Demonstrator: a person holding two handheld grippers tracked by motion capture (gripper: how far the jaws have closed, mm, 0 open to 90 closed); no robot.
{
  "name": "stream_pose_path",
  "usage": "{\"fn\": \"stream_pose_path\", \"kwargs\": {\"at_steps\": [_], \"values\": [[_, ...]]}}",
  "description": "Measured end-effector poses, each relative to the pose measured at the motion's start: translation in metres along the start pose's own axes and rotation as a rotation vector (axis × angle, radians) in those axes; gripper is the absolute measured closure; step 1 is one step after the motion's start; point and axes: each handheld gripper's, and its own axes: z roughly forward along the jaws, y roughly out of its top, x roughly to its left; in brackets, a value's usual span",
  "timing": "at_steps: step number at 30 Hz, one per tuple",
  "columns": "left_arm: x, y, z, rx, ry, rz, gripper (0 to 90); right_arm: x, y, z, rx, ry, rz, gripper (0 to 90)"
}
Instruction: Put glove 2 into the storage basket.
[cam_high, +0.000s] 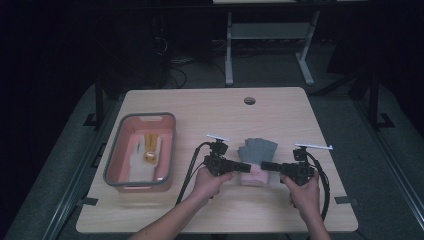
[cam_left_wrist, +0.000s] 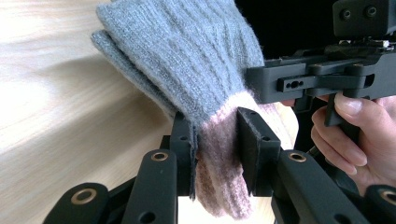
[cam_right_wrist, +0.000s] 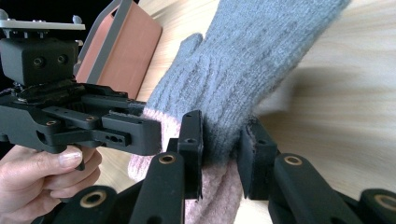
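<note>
A grey knit glove (cam_high: 260, 148) with a pink cuff is held just above the table's middle, between the two grippers. My left gripper (cam_high: 247, 168) comes in from the left, shut on the pink cuff. In the left gripper view its jaws (cam_left_wrist: 217, 135) pinch the cuff while the grey part of the glove (cam_left_wrist: 187, 56) hangs beyond them. My right gripper (cam_high: 263, 165) comes in from the right and is shut on the same glove. Seen in the right gripper view, it (cam_right_wrist: 222, 135) clamps where the grey knit (cam_right_wrist: 252, 60) meets the pink. The two grippers' tips are very close together.
A pink bin with a grey rim (cam_high: 148, 115) stands at the table's left and holds a white glove (cam_high: 142, 157) with a yellowish patch. A round cable hole (cam_high: 249, 100) lies near the far edge. A desk frame (cam_high: 270, 35) stands beyond the table.
</note>
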Motion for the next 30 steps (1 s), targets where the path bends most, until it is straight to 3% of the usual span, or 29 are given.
{"fn": "stream_pose_path", "kwargs": {"at_steps": [30], "values": [[0.009, 0.005, -0.033, -0.039, -0.004, -0.015, 69.9, 0.024, 0.018, 0.019, 0.03, 0.031, -0.023, 72.9]]}}
